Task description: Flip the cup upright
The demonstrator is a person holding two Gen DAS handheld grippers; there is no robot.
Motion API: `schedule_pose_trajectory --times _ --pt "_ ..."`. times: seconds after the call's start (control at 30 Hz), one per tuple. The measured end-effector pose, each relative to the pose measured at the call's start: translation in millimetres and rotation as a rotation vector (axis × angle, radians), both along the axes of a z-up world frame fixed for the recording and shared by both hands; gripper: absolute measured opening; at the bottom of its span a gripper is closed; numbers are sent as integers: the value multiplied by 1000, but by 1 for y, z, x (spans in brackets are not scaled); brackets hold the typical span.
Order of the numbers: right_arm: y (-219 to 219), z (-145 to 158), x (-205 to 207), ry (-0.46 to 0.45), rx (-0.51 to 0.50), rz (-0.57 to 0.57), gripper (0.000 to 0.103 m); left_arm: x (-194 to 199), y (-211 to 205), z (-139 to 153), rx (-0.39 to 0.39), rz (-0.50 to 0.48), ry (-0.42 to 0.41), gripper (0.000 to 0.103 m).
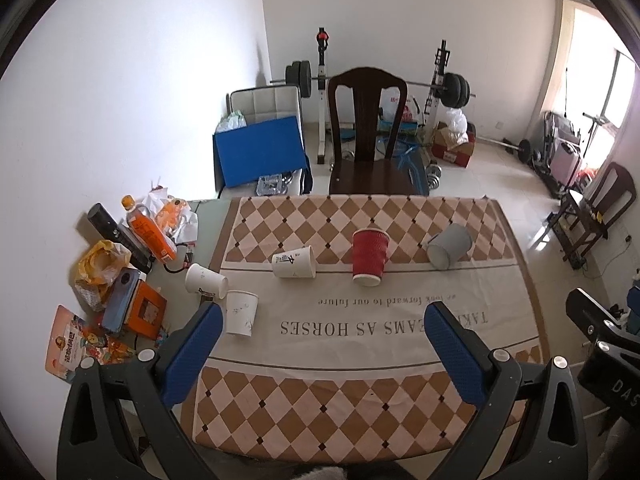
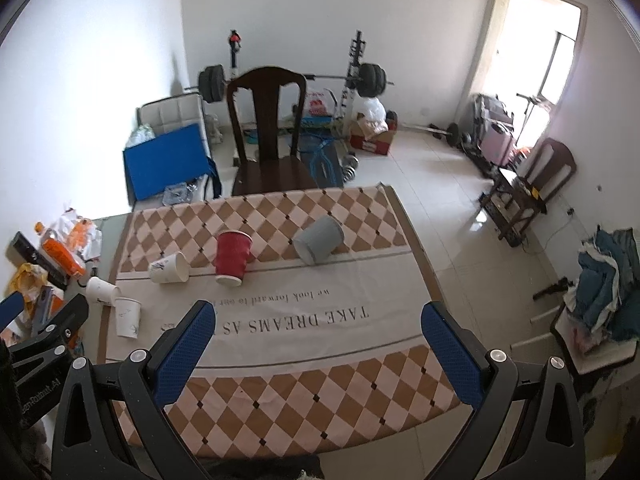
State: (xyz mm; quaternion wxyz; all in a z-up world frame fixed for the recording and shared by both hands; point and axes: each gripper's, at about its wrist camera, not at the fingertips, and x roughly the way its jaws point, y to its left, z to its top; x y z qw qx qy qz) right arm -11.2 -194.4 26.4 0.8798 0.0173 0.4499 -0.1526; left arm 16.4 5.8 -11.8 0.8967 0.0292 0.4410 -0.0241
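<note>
Several cups lie on the checkered cloth (image 1: 360, 412). A red ribbed cup (image 1: 369, 256) (image 2: 232, 257) lies tipped with its mouth toward me. A grey cup (image 1: 448, 246) (image 2: 319, 239) lies on its side to the right. A white paper cup (image 1: 294, 262) (image 2: 169, 268) lies on its side to the left. Another white cup (image 1: 205, 280) (image 2: 102, 290) lies at the cloth's left edge, next to a white cup (image 1: 241, 313) (image 2: 127, 317) standing mouth down. My left gripper (image 1: 320, 312) and right gripper (image 2: 318, 312) are open and empty, above the near half of the table.
A dark wooden chair (image 1: 368, 136) stands behind the table. Clutter lies at the table's left end: an orange bottle (image 1: 150, 232), a phone (image 1: 120, 300), packets and a yellow bag. Weights, a blue box (image 1: 260, 148) and a second chair (image 2: 536, 184) stand on the floor beyond.
</note>
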Motion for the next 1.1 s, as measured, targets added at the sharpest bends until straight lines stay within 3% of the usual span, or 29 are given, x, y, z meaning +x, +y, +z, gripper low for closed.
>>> schedule_pose_trajectory --times 0.27,0.5,0.7,0.93,1.1 --pt "-10 -117 17 138 7 -100 103 43 1 -72 58 -9 109 103" --pt "-44 -227 71 316 29 -114 103 97 -19 -143 132 -7 219 103" --pt "-66 -310 120 454 37 -91 103 149 -33 -197 141 9 342 103" --pt "-76 -376 173 556 42 -38 103 206 -55 -245 115 14 430 102" --pt "-81 -403 206 592 41 -16 103 237 -72 -267 92 -7 465 99"
